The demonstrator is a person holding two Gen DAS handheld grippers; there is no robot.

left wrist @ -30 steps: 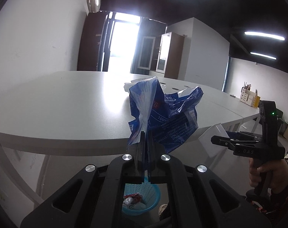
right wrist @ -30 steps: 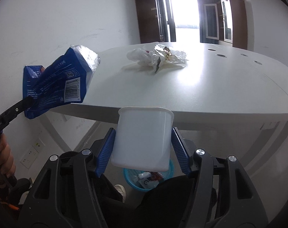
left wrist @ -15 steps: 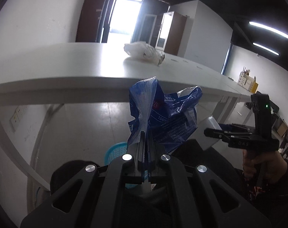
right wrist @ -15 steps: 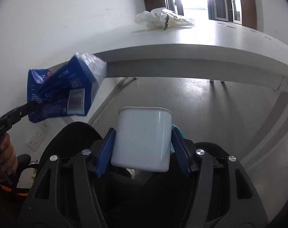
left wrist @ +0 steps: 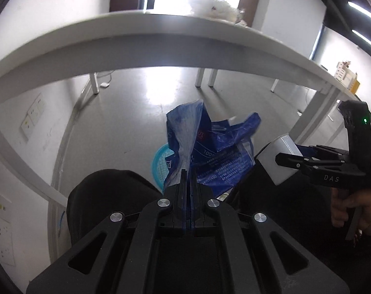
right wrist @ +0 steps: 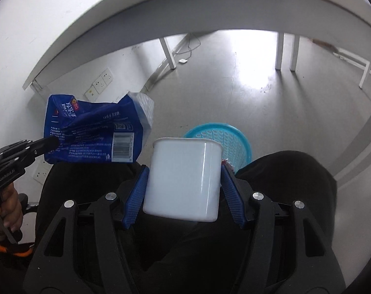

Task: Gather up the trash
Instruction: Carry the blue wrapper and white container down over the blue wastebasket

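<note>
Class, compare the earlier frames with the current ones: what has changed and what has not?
Both grippers dropped from tabletop height to below the table and tilted toward the blue basket. Unchanged: left gripper clamps the blue bag, right gripper holds the white cup.

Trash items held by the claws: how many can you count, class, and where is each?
2: a blue wrapper pinched in the left claw, a white cup in the right claw. More may be hidden.

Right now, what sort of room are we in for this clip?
Probably an office or meeting room: a long white table on thin white legs, wall sockets low on the white wall, grey floor with a blue mesh bin, and ceiling strip lights.
</note>
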